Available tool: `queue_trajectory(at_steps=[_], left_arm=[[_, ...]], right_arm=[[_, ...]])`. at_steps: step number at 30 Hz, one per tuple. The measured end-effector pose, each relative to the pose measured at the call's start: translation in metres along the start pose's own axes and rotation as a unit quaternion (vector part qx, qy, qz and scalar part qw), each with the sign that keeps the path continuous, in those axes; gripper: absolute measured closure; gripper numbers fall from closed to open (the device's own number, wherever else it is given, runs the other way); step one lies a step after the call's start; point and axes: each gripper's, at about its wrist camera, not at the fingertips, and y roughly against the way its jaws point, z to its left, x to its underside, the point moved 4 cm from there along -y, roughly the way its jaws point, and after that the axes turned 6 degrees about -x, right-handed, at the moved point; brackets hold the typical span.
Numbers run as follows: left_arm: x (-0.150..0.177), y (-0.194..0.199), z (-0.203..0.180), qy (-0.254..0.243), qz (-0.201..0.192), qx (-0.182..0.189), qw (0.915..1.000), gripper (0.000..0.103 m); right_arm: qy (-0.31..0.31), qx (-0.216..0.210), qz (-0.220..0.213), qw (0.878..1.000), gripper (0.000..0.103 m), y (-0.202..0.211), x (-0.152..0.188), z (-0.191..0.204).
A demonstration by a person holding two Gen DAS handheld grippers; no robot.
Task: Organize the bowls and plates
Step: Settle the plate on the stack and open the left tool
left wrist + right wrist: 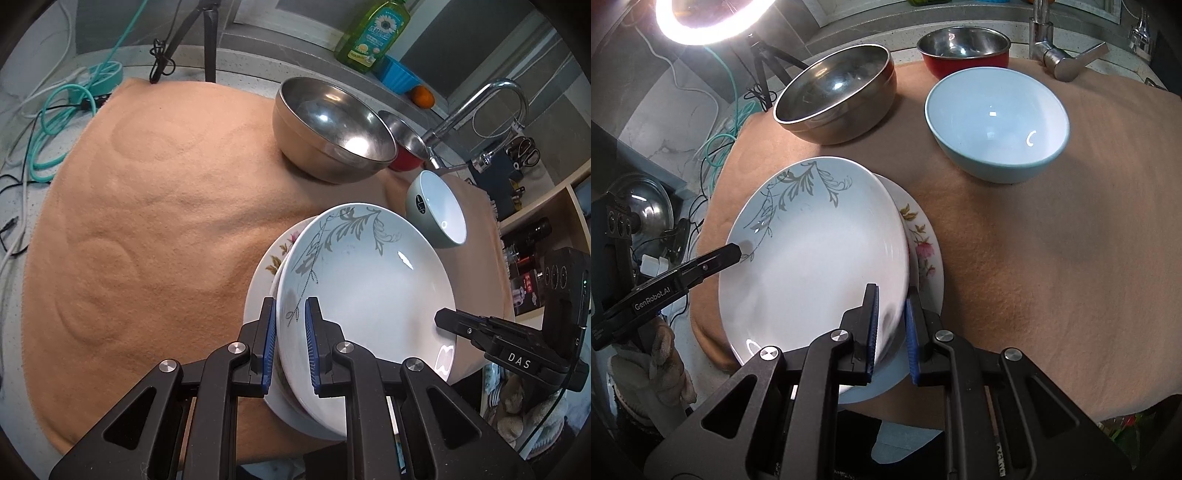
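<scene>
A white plate with a grey leaf pattern (369, 280) (820, 266) hangs just above a plate with pink flowers (271, 266) (923, 243) on the tan cloth. My left gripper (290, 325) is shut on the leaf plate's left rim. The right gripper (892, 310) is shut on its opposite rim and also shows in the left wrist view (443, 317). Behind stand a large steel bowl (332, 129) (834, 96), a red bowl with a steel inside (402, 147) (964, 48), and a pale blue bowl (439, 210) (997, 122).
The tan cloth (147, 221) (1052, 277) covers the counter. A faucet (480, 107) (1056, 51) rises at the back. A green soap bottle (373, 33), cables (55, 122), a lit ring light (709, 18) and a gloved hand (653, 365) surround the area.
</scene>
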Motion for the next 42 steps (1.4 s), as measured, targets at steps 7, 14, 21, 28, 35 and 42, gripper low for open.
queue_trajectory(at_steps=[7, 14, 21, 28, 35, 42], left_arm=[[0.004, -0.004, -0.001, 0.000, 0.008, -0.002, 1.0000, 0.090], [0.006, -0.004, -0.002, -0.004, 0.009, -0.006, 0.9999, 0.090], [0.005, -0.005, -0.002, -0.006, 0.009, -0.011, 0.9999, 0.090], [0.006, -0.004, -0.002, -0.011, 0.009, -0.017, 0.9998, 0.090], [0.007, -0.005, -0.005, -0.020, 0.011, -0.023, 0.9995, 0.090], [0.008, -0.005, -0.006, -0.023, 0.012, -0.022, 0.9994, 0.090]], right_arm=[[-0.001, 0.001, 0.001, 1.000, 0.089, -0.001, 0.004, -0.001], [0.013, 0.016, 0.002, 1.000, 0.089, -0.002, 0.004, 0.002], [0.036, 0.036, 0.006, 0.999, 0.089, -0.004, 0.002, 0.007], [0.053, 0.048, 0.013, 0.997, 0.089, -0.005, 0.004, 0.010], [0.063, 0.055, 0.017, 0.996, 0.089, -0.006, 0.004, 0.012], [0.058, 0.052, 0.022, 0.997, 0.089, -0.008, 0.005, 0.008]])
